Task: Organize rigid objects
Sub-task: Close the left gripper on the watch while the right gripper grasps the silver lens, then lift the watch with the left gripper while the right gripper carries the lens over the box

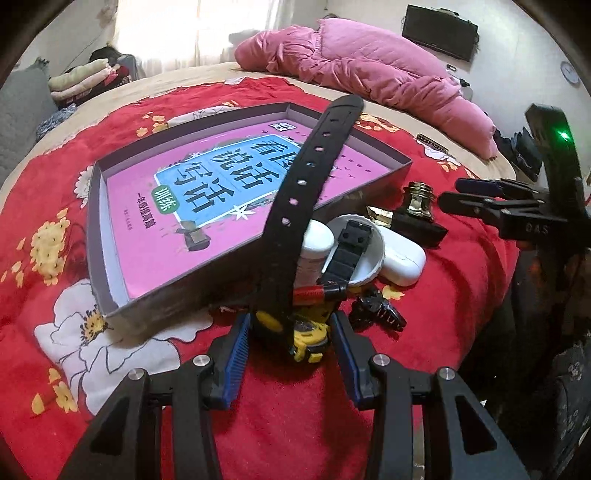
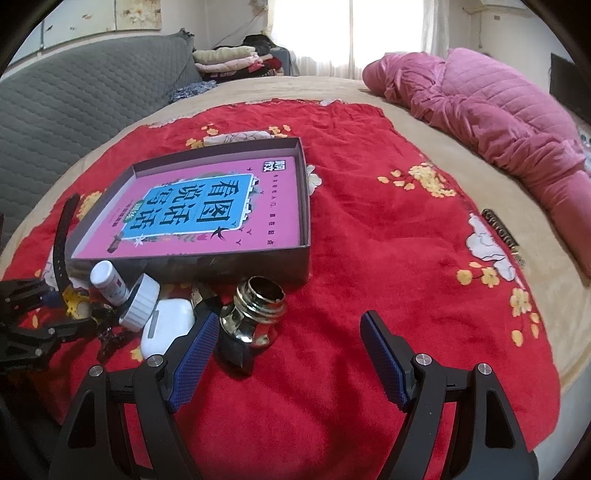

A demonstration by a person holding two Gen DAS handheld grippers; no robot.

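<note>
Now my left gripper jaws clench the yellow watch, strap pointing to twelve o'clock, near the box at eleven. I should lift clear of its wall first. My right gripper hangs released.

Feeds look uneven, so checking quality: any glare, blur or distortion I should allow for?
Left wrist view: window blown out, watch strap sharp, edges bowed by fisheye. Right wrist view: window also overexposed, gold bottle throws bright reflections, box evenly lit and its print readable.
</note>
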